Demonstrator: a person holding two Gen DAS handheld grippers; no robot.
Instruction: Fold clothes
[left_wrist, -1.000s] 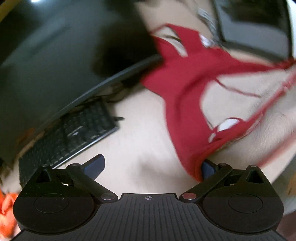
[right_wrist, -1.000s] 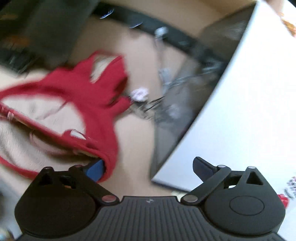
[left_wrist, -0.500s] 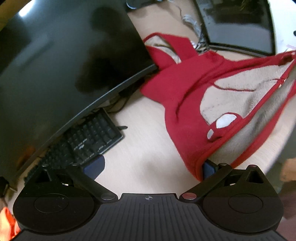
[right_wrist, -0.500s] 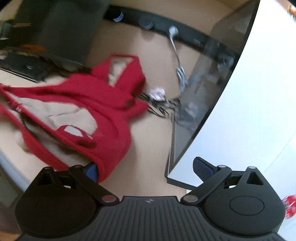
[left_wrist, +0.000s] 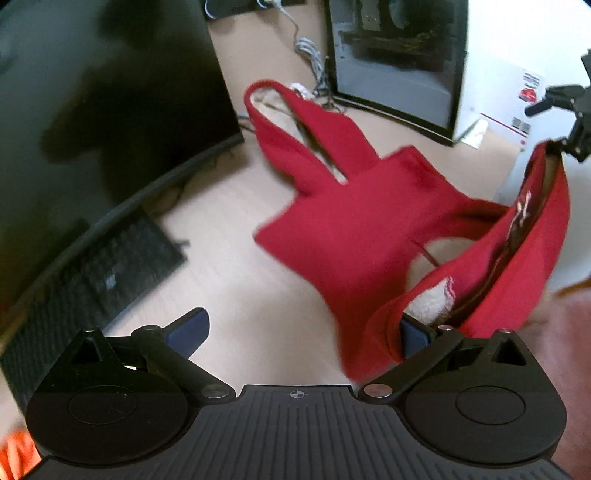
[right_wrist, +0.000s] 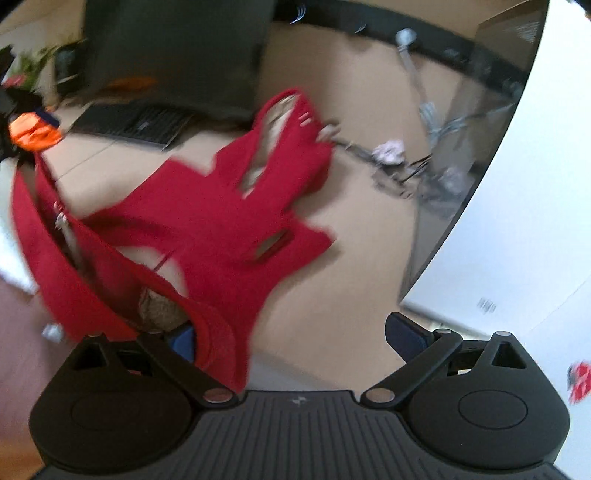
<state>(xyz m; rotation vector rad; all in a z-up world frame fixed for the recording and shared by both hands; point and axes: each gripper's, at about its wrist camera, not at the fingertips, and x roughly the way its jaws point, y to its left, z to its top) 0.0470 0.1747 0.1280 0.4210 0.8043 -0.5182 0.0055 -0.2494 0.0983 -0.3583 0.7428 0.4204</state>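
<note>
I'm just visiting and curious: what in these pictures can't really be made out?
- Red garment: motion blur in both views; its type is unclear.
- Left gripper: cloth drapes over the right finger; any grip is hidden.
- Right gripper: cloth covers the left finger, same doubt.
- Keyboard: partly under the monitor, keys blurred.
- Sticker on the white case: print too small.

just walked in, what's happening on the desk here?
A person is working a red fleece-lined garment with a hand-held gripper in each hand. Both sets of jaws stand wide open: the cloth drapes over one finger of the left hand-held gripper and one finger of the right hand-held gripper, neither pinching it. One end hangs lifted between them; the rest lies on the wooden desk, near the monitor, keyboard and PC case. No fold made yet.
</note>
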